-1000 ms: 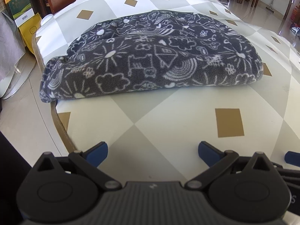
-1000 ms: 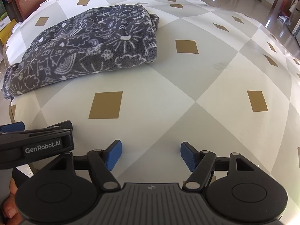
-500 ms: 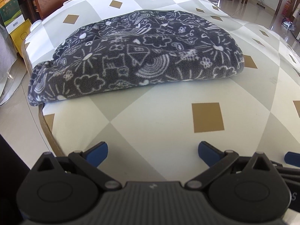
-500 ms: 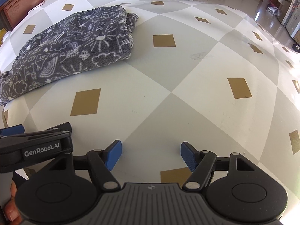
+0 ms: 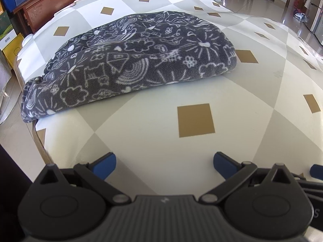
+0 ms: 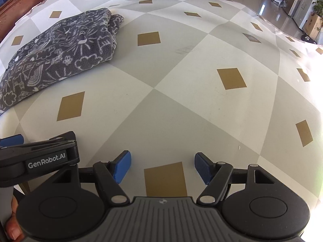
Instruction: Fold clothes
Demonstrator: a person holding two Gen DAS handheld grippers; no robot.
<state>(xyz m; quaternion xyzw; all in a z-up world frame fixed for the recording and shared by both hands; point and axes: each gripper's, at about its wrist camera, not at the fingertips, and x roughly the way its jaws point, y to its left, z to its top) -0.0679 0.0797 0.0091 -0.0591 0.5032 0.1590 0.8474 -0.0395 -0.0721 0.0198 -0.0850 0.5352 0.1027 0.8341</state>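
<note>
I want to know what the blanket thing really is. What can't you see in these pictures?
- Folded grey doodle-print fleece: whether it is a garment or a blanket stays unclear; its folds hide the shape.
- Its left end: in the right wrist view the picture edge cuts it off.
- Tablecloth: the part beneath the fleece is covered.
- Boxes at the left wrist view's edge: print too small to read.
- Person's hand: only a bit shows, behind the gripper body.

The table wears a cover of grey and cream diamonds with small brown squares. One folded dark grey fleece garment with white doodles lies on it, toward ten o'clock in the right wrist view, its left end reaching the table's edge.
</note>
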